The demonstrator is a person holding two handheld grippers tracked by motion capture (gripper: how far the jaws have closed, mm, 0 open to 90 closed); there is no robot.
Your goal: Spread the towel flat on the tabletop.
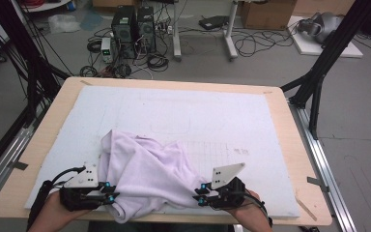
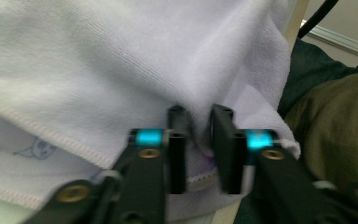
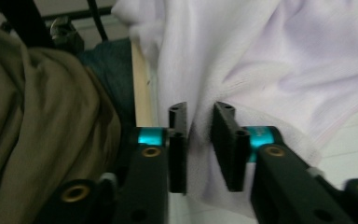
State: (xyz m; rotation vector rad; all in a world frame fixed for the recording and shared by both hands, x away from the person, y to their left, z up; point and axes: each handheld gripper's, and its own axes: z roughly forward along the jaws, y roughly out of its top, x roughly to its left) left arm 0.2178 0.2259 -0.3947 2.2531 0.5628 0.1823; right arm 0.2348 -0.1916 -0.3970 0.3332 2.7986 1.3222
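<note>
Step in hand, as judged: gripping the towel's near hem to spread or fold it. At the table's near edge [image 1: 174,218], the left gripper [image 2: 199,126] and right gripper [image 3: 199,122] each stand narrowly parted with cloth bunched between. The lavender towel [image 1: 145,169] lies crumpled, overhanging that edge. Next move calls for firm pinches.
</note>
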